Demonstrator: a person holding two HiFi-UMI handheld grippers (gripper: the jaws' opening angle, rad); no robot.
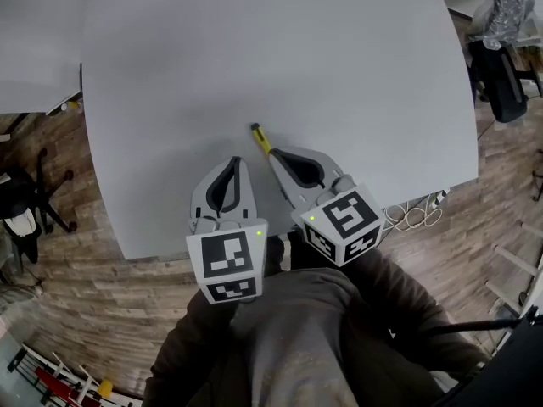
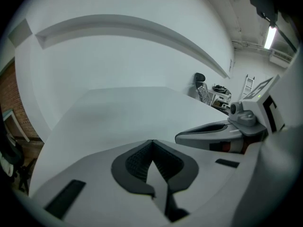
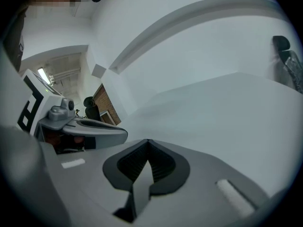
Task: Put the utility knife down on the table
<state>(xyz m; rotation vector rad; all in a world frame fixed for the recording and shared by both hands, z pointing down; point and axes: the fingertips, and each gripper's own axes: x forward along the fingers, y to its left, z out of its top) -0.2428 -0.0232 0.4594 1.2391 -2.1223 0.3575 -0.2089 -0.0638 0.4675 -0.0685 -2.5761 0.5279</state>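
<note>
Right gripper [image 1: 274, 155], utility knife [image 1: 260, 139] just beyond jaws

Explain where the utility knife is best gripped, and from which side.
Probably grip the utility knife at mid-length of its yellow body, coming from above with the jaws across its narrow width. It lies on the table, slim and long, dark end pointing away.

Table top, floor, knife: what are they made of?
Table: likely laminate or painted board, matte pale grey, uniform, no grain.
Floor: wood or wood-look planks, brown, plank seams and grain streaks visible.
Knife: yellow body, probably plastic; too small to be sure.
</note>
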